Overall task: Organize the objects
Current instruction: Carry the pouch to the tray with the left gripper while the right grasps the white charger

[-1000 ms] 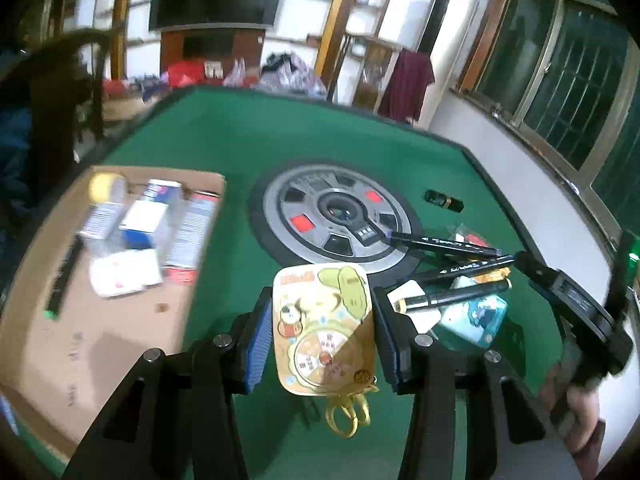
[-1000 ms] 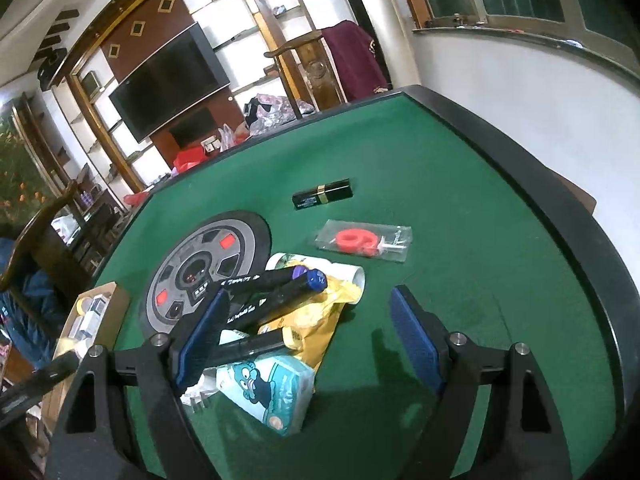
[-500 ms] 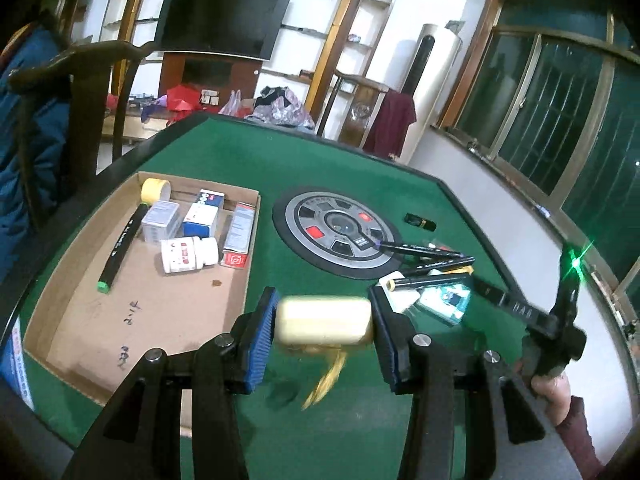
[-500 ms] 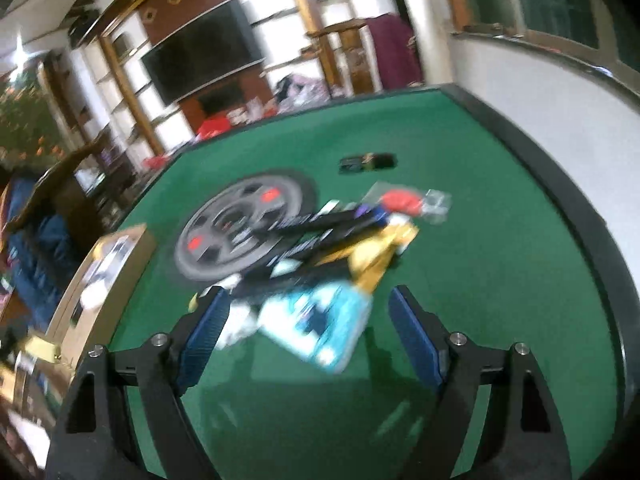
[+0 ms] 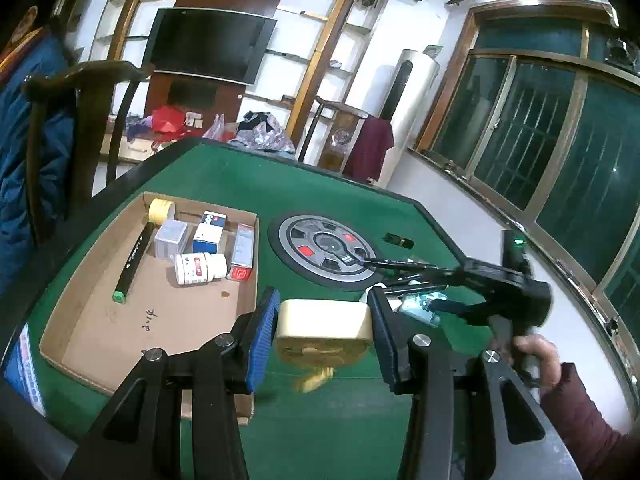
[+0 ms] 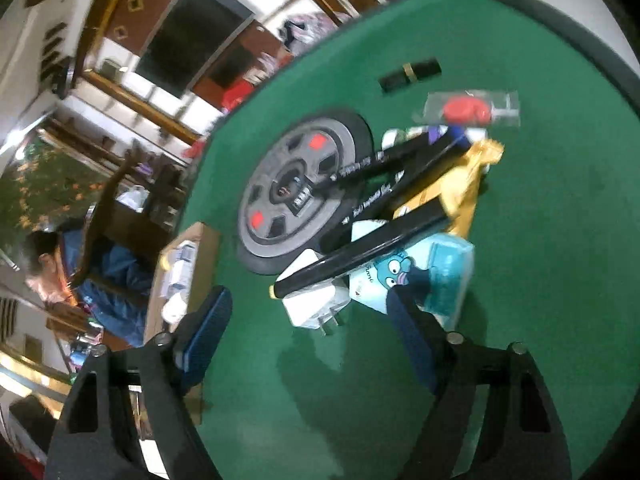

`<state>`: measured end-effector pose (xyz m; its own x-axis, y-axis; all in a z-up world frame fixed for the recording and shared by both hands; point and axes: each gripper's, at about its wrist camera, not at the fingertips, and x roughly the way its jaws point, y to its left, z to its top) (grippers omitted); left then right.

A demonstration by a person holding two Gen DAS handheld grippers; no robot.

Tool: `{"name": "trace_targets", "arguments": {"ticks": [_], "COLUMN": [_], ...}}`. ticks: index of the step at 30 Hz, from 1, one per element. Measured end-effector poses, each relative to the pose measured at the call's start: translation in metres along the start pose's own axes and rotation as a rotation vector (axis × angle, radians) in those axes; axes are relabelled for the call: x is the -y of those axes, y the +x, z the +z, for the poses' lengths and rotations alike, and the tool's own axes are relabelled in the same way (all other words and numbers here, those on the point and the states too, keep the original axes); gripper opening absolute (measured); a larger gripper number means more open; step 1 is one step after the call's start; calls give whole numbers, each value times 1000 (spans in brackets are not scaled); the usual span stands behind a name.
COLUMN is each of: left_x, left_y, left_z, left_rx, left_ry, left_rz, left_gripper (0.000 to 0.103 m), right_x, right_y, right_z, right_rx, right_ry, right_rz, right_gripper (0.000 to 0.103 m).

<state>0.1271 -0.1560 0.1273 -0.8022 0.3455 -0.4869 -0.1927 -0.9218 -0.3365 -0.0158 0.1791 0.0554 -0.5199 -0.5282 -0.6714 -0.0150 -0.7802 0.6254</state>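
- Since a second ago your left claw (image 5: 323, 322) has carried the yellow tin (image 5: 324, 319) away from the pile, and it now hangs above the green tabletop (image 5: 224, 176) just beside the cardboard box (image 5: 168, 320); your right claw (image 6: 308, 334) has swung in over the pile, tilted.
- Your left claw is closed on the tin, both pads pressed against its sides, and a gold ring dangles beneath it.
- Your right claw is spread wide and holds nothing; its right finger overlaps the blue tissue pack (image 6: 432, 276), though contact is unclear.
- The box's near right wall lies just below your left claw; bare cardboard fills its near half.
- Its far half holds a green-capped marker (image 5: 132, 264), a white bottle (image 5: 200, 268) and small cartons.
- In the pile, black markers (image 6: 384, 200) cross over a white plug (image 6: 316, 300) and gold packet (image 6: 468, 188), beside the round centre plate (image 6: 296, 196).
- The right wrist view is blurred, and labels are unreadable.
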Motion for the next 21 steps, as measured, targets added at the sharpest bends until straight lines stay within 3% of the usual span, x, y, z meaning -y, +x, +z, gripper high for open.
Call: {"name": "trace_targets", "arguments": {"ticks": [4,6,10,15,19,21], "left_x": [-3,-5,-12,-24,-34,-40], "left_y": [-4,-4,-2,-3,-12,-15], "left_z": [-2,-4,-7,-11,-11,-10], "left_rx": [12,12,8,4,29,40], "left_ry": [12,11,9,-13,-15,-23], "left_rz": [-8,-13,-15,-27,-30,-35], "left_gripper": [40,40,40,40,39,26], "right_x": [-7,-10,-22,-27,-51,-57], "right_y": [24,29,40,53,49,45], "right_z": [8,11,16,23,28,31], "right_rx": [13,29,63,62,52,47], "right_ry": [40,55,78,156,11,-55], "right_rz": [-119,-167,-256,-235,-271,-276], "right_gripper": [41,36,35,36,35,36]}}
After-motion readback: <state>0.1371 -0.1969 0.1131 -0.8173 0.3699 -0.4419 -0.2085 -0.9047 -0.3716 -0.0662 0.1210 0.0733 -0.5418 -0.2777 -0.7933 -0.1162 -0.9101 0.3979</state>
